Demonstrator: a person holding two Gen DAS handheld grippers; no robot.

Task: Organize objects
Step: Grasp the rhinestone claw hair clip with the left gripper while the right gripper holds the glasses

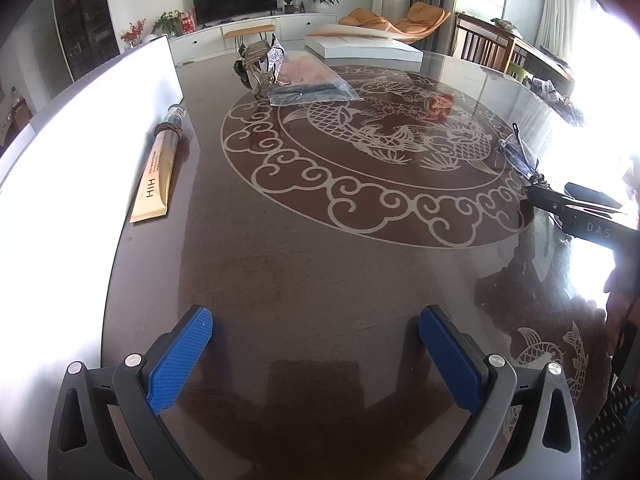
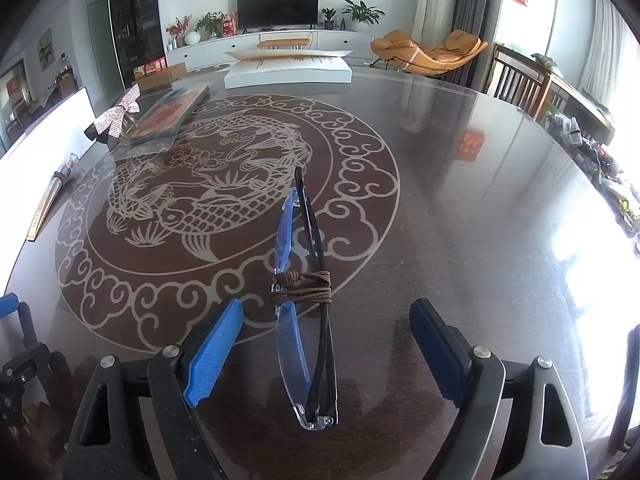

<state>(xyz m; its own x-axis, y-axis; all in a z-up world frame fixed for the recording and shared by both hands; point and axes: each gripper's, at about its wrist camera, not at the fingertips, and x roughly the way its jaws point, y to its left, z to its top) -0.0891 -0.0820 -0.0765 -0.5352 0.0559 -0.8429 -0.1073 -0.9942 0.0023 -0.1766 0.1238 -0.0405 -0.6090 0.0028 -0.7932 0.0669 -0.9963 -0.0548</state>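
Note:
Folded rimless glasses (image 2: 308, 304) with black arms and a brown cord wound round the middle lie on the dark glass table (image 2: 460, 240), between the spread blue pads of my right gripper (image 2: 326, 320), which is open and not touching them. In the left wrist view the glasses (image 1: 518, 154) sit at the far right, just beyond the right gripper's tip. My left gripper (image 1: 316, 328) is open and empty over the table's near side. A wooden-cased item with a glass bottle end (image 1: 158, 172) lies at the left by a white board.
A sparkly bow and bundle (image 1: 262, 60), a plastic bag with dark items (image 1: 312, 90) and a flat reddish packet (image 2: 172, 112) lie at the far left of the table. A white box (image 2: 288, 68) stands at the far edge. A white board (image 1: 80, 152) borders the left side.

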